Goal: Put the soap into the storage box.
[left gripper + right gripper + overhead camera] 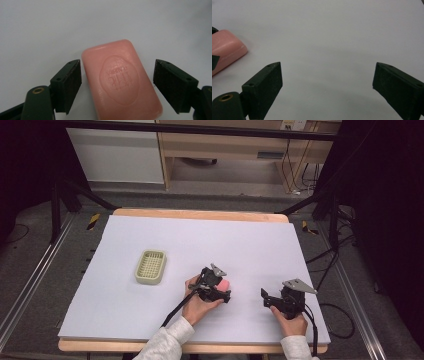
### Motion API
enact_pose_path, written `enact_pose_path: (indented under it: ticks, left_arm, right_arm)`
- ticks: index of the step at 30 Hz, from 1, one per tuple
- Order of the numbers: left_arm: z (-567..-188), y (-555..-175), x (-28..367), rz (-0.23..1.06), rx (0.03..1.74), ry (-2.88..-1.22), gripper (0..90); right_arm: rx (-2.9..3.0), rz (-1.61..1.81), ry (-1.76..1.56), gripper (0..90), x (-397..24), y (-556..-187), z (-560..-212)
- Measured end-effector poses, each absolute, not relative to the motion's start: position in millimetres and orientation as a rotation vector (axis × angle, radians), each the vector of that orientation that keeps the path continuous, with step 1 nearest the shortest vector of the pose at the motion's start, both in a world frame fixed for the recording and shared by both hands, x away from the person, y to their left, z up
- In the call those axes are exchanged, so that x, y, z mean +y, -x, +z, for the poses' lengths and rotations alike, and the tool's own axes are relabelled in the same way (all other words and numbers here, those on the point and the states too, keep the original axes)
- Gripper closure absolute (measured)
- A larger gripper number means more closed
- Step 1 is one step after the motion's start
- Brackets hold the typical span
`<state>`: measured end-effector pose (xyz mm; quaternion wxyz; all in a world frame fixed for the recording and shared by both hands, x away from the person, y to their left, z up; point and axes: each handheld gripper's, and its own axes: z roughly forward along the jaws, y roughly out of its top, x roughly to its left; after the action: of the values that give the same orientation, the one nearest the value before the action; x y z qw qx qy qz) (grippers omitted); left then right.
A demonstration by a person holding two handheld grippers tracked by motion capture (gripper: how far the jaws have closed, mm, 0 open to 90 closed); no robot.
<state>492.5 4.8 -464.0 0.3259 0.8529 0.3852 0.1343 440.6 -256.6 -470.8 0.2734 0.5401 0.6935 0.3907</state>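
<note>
A pink soap bar [121, 80] lies flat on the white-covered bench [150, 320], near the middle of its near half, between the parted jaws of the left gripper [117, 85], with bare gaps on both sides. Its stamped oval emblem carries raised lettering too faint to read. The right gripper [327, 85], well to the right, has its jaws wide apart over bare surface. A pale green slotted soap dish [150, 266] sits farther left, with open room around it.

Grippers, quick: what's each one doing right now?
Left hand-held gripper: open, jaws either side of the pink soap bar, not clamped.
Right hand-held gripper: open, holding nothing.
</note>
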Motion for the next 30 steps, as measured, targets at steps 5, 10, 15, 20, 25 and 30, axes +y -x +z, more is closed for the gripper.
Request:
enact_pose_path:
  ticks: [5,10,15,20,25,30]
  left_arm:
    - [-468.9,-494.0,2.2,0.362,1.028,-2.253,24.6]
    - [-469.5,-495.5,3.5,0.322,1.039,-2.250,26.9]
    - [-467.5,-494.0,6.7,0.316,1.042,-2.250,34.3]
    - [-467.0,-494.2,9.7,0.309,1.044,-2.249,36.7]
    - [-465.8,-495.9,9.9,0.298,1.034,-2.264,36.5]
    - [-462.0,-499.2,10.2,0.287,1.043,-2.250,33.5]
  right_arm:
    - [1.867,1.052,-1.453,9.3,-256.7,-440.5,-470.7]
    - [1.870,1.045,-1.450,9.3,-256.6,-441.0,-471.2]
    - [1.868,1.049,-1.459,9.3,-256.2,-440.6,-470.8]
    - [1.870,1.045,-1.456,9.3,-256.4,-440.9,-471.0]
    - [1.869,1.043,-1.452,9.3,-256.7,-441.0,-471.1]
    - [1.869,1.046,-1.458,9.3,-256.7,-441.0,-470.8]
